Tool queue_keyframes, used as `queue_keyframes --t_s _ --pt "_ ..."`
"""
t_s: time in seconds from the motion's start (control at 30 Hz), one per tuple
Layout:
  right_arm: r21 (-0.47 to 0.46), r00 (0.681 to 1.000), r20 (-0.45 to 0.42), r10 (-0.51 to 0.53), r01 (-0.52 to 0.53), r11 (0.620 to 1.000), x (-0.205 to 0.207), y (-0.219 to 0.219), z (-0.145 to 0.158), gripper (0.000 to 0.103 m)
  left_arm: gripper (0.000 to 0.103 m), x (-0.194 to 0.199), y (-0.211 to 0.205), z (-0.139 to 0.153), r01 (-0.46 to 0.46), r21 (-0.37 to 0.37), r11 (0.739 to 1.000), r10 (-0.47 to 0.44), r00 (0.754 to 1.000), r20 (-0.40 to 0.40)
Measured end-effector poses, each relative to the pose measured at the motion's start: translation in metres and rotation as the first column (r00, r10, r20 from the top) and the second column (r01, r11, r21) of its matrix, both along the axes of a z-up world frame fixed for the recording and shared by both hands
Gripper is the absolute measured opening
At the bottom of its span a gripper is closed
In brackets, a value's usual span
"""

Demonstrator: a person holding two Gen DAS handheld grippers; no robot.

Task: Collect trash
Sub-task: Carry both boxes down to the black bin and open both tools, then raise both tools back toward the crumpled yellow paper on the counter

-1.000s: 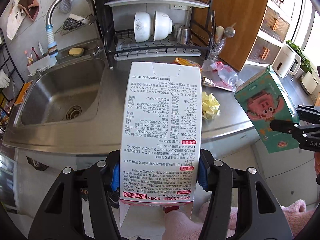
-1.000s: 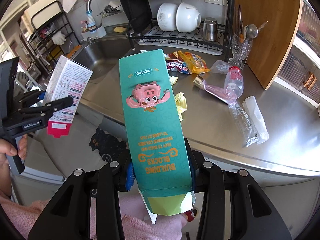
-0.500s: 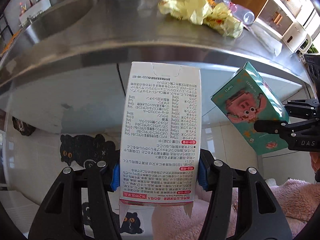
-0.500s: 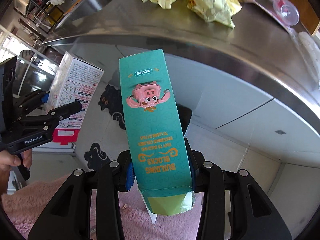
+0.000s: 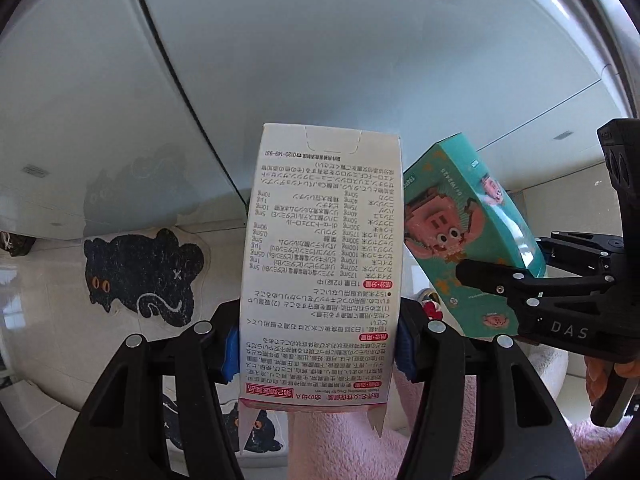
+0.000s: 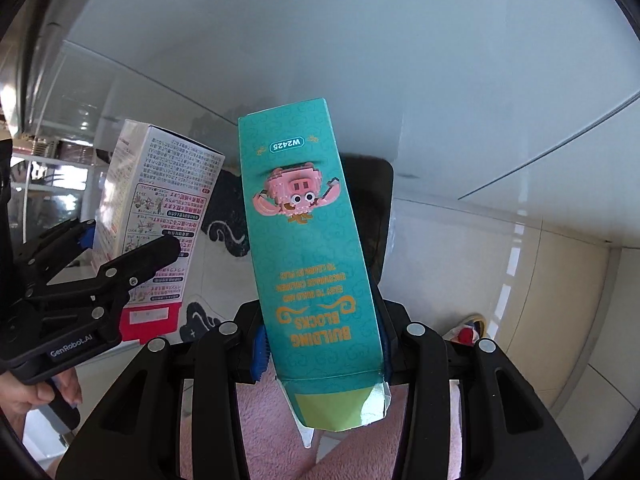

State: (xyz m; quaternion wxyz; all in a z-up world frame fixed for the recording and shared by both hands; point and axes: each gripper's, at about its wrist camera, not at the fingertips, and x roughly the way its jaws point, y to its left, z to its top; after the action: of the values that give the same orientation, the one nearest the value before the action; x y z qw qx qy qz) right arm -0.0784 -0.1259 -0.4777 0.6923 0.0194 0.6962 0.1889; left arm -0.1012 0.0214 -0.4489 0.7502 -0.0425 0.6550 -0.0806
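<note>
My left gripper (image 5: pixel 318 350) is shut on a white medicine box (image 5: pixel 324 256) covered in printed text, its open flaps toward the camera. My right gripper (image 6: pixel 320 354) is shut on a tall teal building-blocks box (image 6: pixel 308 248) with a pink crab picture. In the left wrist view the teal box (image 5: pixel 468 236) and the right gripper (image 5: pixel 520 284) show at the right. In the right wrist view the white box (image 6: pixel 160 208) and the left gripper (image 6: pixel 100 260) show at the left. Both grippers point steeply down, low in front of the pale cabinet fronts (image 5: pixel 280 60).
A black cat-shaped floor mat (image 5: pixel 140 276) lies on the pale tiled floor by the cabinet base. A dark bin-like shape (image 6: pixel 372 216) sits behind the teal box. Pink fuzzy clothing (image 6: pixel 272 432) fills the bottom of both views. A slippered foot (image 6: pixel 466 330) shows at the right.
Both grippers have dropped from counter height to below the counter edge and tipped downward, each keeping its box. The sink, rack and counter trash have left view; cabinet fronts and floor now fill it.
</note>
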Motion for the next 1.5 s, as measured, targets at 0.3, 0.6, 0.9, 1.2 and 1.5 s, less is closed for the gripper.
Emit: queue_keyframes --t_s 0.3,0.6,0.9,1.2,1.5 --pt "-0.086 0.991 -0.103 -0.080 0.071 0.994 0.016 0.008 -0.071 0.042 0.055 0.017 0.004 -0.062 0.031 0.007 0.999 -0.030 0.995 -0.095" --pt "-0.073 0.983 -0.151 -0.106 0.096 0.993 0.034 0.015 -0.076 0.046 0.060 0.027 0.009 -0.082 0.037 -0.031 0.999 -0.040 0.990 -0.132" --pt "-0.040 0.981 -0.158 -0.111 0.106 0.994 0.047 0.017 -0.071 0.056 0.067 0.033 0.023 -0.067 0.018 -0.017 1.000 -0.020 0.993 -0.116" --pt "-0.049 0.993 -0.098 -0.072 0.068 0.996 0.040 0.015 -0.042 0.070 0.076 0.026 0.041 -0.029 -0.035 -0.025 0.999 0.033 0.997 -0.068" --pt "-0.029 0.998 0.053 0.029 -0.027 0.999 0.016 -0.007 0.062 0.089 0.092 0.005 0.037 0.055 -0.071 -0.024 0.997 0.072 0.996 0.043"
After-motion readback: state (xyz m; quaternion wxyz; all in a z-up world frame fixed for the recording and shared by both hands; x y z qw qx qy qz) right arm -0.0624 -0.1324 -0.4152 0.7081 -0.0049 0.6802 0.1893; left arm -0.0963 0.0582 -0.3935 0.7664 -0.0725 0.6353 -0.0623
